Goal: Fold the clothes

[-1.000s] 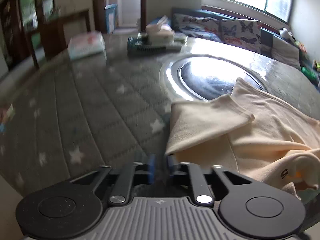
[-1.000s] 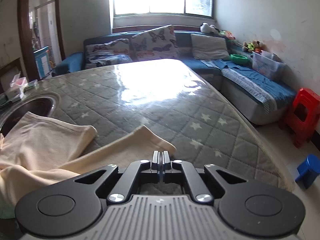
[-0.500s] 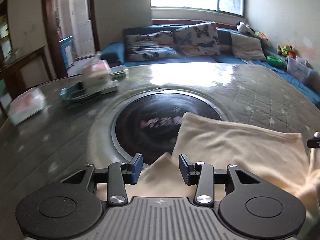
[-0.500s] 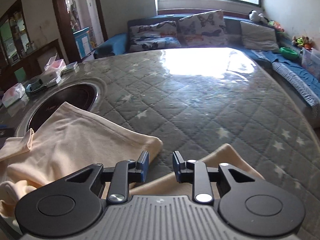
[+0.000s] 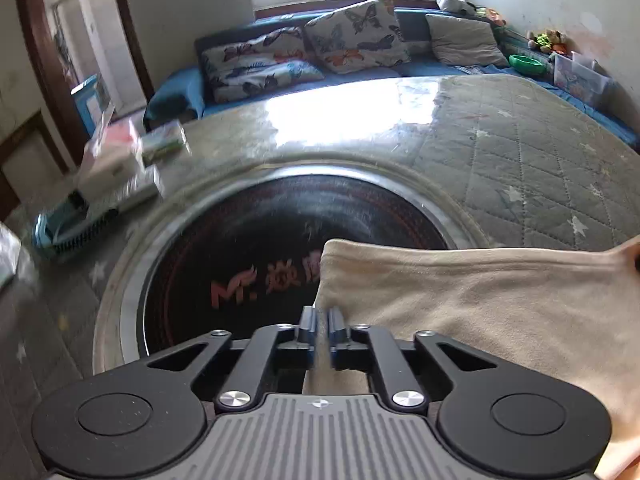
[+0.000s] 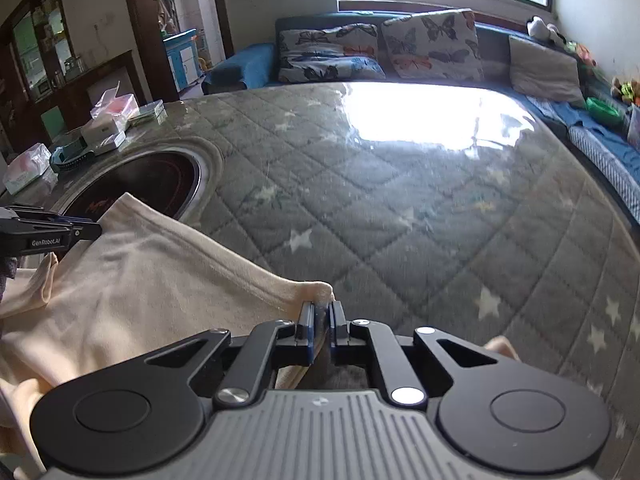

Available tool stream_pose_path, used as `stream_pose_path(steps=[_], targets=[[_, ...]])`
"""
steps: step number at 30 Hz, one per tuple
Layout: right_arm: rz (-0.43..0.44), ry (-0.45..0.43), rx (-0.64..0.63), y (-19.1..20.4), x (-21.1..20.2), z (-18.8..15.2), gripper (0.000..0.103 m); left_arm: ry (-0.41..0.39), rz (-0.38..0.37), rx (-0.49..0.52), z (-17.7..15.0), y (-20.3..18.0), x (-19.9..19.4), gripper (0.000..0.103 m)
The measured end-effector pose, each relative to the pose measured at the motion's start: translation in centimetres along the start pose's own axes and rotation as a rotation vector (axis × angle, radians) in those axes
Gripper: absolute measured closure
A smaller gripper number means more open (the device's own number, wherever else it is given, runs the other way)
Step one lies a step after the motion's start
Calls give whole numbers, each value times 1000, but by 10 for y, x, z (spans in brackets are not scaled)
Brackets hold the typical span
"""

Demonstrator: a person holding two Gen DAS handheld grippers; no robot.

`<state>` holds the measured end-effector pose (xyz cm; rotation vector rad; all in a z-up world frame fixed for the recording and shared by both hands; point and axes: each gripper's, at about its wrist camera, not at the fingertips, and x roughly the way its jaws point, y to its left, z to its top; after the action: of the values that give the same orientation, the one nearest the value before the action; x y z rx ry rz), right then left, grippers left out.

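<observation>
A cream garment [image 5: 480, 300] lies on the quilted table cover [image 6: 400, 200], partly over a round black cooktop [image 5: 248, 248]. In the left wrist view my left gripper [image 5: 320, 320] has its jaws closing tight on the garment's left hem corner, and fabric shows between the blue pads. My right gripper [image 6: 320, 316] is likewise closing on the garment [image 6: 160, 280] at its right hem corner, with cloth pinched between the pads. The hem stretches between the two. The left gripper [image 6: 52, 234] also shows at the left edge of the right wrist view.
Boxes and a tissue pack [image 6: 108, 124] and a teal brush [image 5: 68, 228] sit at the table's far left. A blue sofa with butterfly cushions [image 6: 360, 52] runs behind the table. Bare quilted cover spreads to the right.
Both grippers moved along the garment to its hem corners, opened half a second ago, and have now shut on the fabric. The left view swung from the table's left side to the cooktop.
</observation>
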<state>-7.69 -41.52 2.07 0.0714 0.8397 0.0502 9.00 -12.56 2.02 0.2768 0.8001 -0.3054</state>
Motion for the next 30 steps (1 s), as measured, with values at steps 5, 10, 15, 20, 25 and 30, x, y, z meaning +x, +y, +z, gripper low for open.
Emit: stream_pose_path(steps=[5,10,15,20,25,30], targets=[[-24,-58,-64,4,9,38,97,-35,41,-34,22,8,5,101],[-48,-123,-89,8,27,80,97,-66,75,-68,43,17,17,101],[-45,-89,-100,5,49,102,96,-50,61,-73,47,16,21,98],[-32,-126,-216,20,23,85,95,-66,-25,-30,43,-5,11,98],[-21,-112,-260,25,-6,56,92,-64,-121,-1,34,-28,0,98],[-77,-52,-251,12,-31,10,87,-113,-211,49,13,-45,-35,98]])
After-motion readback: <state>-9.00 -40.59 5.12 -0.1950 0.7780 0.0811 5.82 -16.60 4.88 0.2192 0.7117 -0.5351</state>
